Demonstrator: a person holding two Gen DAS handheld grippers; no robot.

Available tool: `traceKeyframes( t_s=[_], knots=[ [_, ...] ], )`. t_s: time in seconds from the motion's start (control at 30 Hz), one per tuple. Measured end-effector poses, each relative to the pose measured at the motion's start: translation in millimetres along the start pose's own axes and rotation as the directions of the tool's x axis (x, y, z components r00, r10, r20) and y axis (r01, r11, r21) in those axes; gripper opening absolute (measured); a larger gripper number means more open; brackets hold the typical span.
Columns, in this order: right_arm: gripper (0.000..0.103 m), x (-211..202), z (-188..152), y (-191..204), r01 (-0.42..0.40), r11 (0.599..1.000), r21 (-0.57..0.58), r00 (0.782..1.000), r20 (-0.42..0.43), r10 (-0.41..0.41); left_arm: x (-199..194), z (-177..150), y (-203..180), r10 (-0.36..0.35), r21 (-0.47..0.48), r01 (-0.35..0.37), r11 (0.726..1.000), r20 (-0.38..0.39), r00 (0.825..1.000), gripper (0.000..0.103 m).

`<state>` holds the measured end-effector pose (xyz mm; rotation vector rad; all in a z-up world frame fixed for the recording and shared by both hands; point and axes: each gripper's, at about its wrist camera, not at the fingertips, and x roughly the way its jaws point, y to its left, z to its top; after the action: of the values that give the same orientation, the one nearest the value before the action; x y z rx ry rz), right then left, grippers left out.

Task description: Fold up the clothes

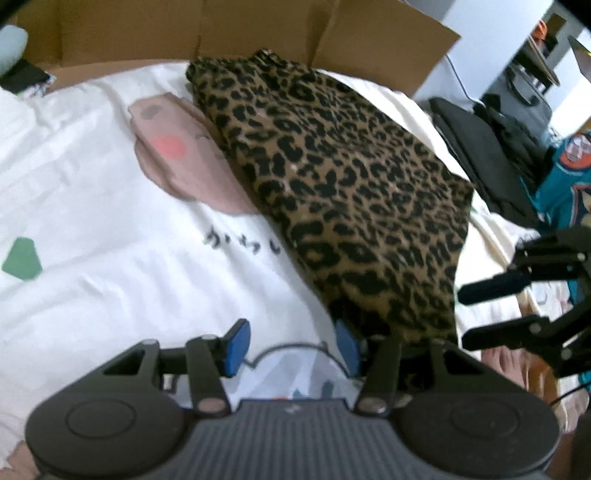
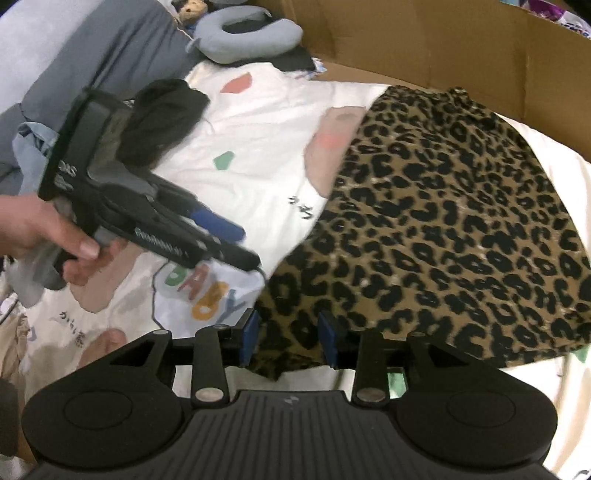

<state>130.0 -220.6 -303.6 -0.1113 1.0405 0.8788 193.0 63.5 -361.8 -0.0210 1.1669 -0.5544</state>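
Left wrist view, garment: a folded leopard-print cloth in tan and black (image 1: 343,184) runs diagonally from the upper centre of the frame down to the lower right, lying on a white bedsheet printed with cartoon shapes (image 1: 92,184).
Left wrist view, left gripper: the black two-finger left gripper with blue pads (image 1: 291,347) fills the bottom of the frame; its jaws are spread, with printed sheet showing in the gap, and the right-hand blue pad sits at the near corner of the leopard cloth.
Left wrist view, right gripper: the second black tool, the right gripper (image 1: 491,310), enters at the right edge just beside the cloth's side, its two fingers apart.
Left wrist view, surroundings: a brown cardboard box wall (image 1: 258,26) stands along the top; a teal printed garment (image 1: 565,177) lies at the far right.

Right wrist view, garment: the leopard cloth (image 2: 461,221) covers the right half of the frame, its near edge reaching the bottom centre.
Right wrist view, right gripper: its blue pads (image 2: 289,339) stand spread on either side of the cloth's near hem; whether they touch it cannot be told.
Right wrist view, left gripper: held in a bare hand (image 2: 44,229) at the left, the left gripper (image 2: 236,240) points toward the cloth's left edge, over the sheet (image 2: 266,129).
Right wrist view, surroundings: a grey neck pillow (image 2: 243,37) lies at upper centre, the cardboard wall (image 2: 443,40) behind the cloth.
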Motion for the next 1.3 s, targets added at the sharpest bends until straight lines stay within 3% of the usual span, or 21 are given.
traceKeyframes(
  t_s=[0.2, 0.4, 0.7, 0.77, 0.8, 0.87, 1.0, 1.1, 1.3],
  knots=[
    [0.042, 10, 9, 12, -0.011, 0.999, -0.038, 1.0, 0.0, 0.011, 13, -13, 4, -0.04, -0.102, 0.041, 0.994, 0.01, 0.999, 0.052],
    [0.042, 28, 11, 27, 0.009, 0.994, -0.105, 0.999, -0.05, -0.015, 14, -15, -2, -0.078, -0.069, 0.079, 0.994, 0.006, 0.997, 0.051],
    [0.041, 40, 11, 24, 0.048, 0.991, -0.124, 0.994, -0.088, -0.059, 10, -8, 1, -0.177, -0.126, 0.183, 0.975, 0.06, 0.982, 0.051],
    [0.026, 38, 11, 22, 0.042, 0.991, -0.13, 0.994, -0.091, -0.054, 8, -4, -1, -0.193, -0.118, 0.201, 0.972, 0.077, 0.978, 0.051],
    [0.011, 36, 12, 20, 0.039, 0.991, -0.128, 0.994, -0.092, -0.051, 7, -2, -2, -0.197, -0.114, 0.206, 0.972, 0.084, 0.977, 0.051],
    [0.006, 31, 13, 13, 0.042, 0.994, -0.102, 0.995, -0.081, -0.051, 5, -1, -4, -0.201, -0.11, 0.211, 0.971, 0.092, 0.975, 0.051],
    [0.003, 19, 16, -3, 0.04, 0.998, -0.042, 0.998, -0.056, -0.042, 6, -2, -5, -0.197, -0.087, 0.204, 0.975, 0.084, 0.977, 0.05],
    [0.003, 12, 19, -16, 0.037, 0.999, 0.016, 0.998, -0.042, -0.036, 7, -4, -6, -0.19, -0.065, 0.194, 0.979, 0.072, 0.979, 0.042],
    [0.003, 8, 21, -46, 0.015, 0.99, 0.144, 0.999, -0.034, -0.01, 12, -4, -17, -0.164, -0.003, 0.164, 0.986, 0.054, 0.985, 0.042]
  ],
)
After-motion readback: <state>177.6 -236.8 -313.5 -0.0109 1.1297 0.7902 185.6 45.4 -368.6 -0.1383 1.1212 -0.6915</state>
